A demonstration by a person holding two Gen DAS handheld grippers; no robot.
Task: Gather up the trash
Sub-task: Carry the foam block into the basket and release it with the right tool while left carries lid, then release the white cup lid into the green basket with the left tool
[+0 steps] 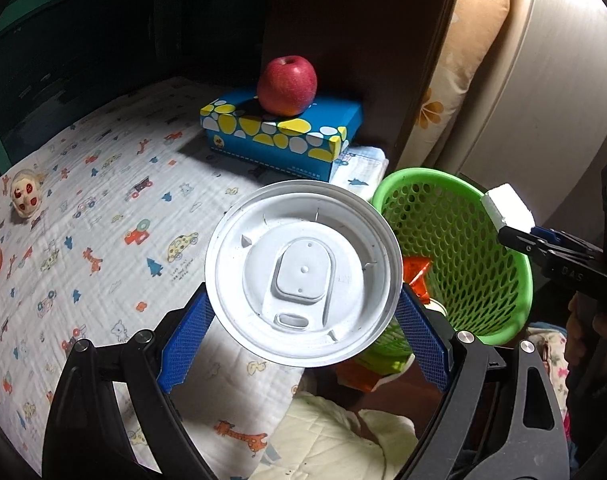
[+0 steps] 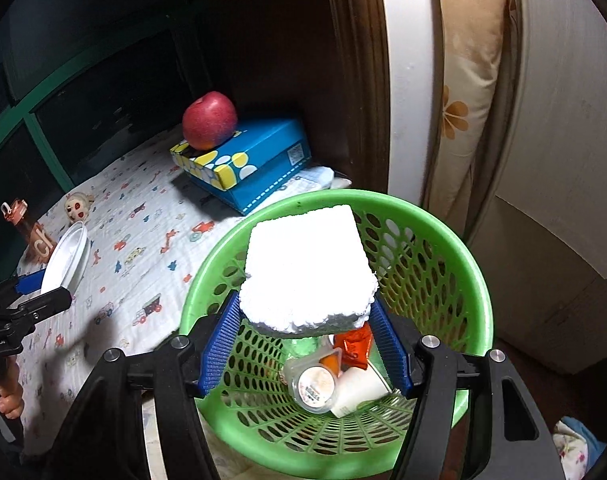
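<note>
My left gripper (image 1: 303, 332) is shut on a round white plastic cup lid (image 1: 303, 272), its blue pads pressing the lid's rim on both sides, over the edge of the printed cloth. My right gripper (image 2: 303, 332) is shut on a white foam block (image 2: 307, 268), which hangs right above the mouth of the green mesh basket (image 2: 435, 256). Inside the basket lie a small sealed cup (image 2: 313, 386), a white paper cup (image 2: 359, 392) and an orange wrapper (image 2: 355, 344). In the left wrist view the basket (image 1: 483, 272) stands to the lid's right, with the foam block (image 1: 507, 206) at its far rim.
A red apple (image 1: 286, 85) sits on a blue spotted tissue box (image 1: 279, 132) at the back of the cloth-covered surface (image 1: 103, 216). A small doll head (image 1: 25, 198) and a bottle (image 2: 23, 224) stand at the left. A dark wooden post (image 2: 343, 80) and a floral pillow (image 2: 467, 92) rise behind the basket.
</note>
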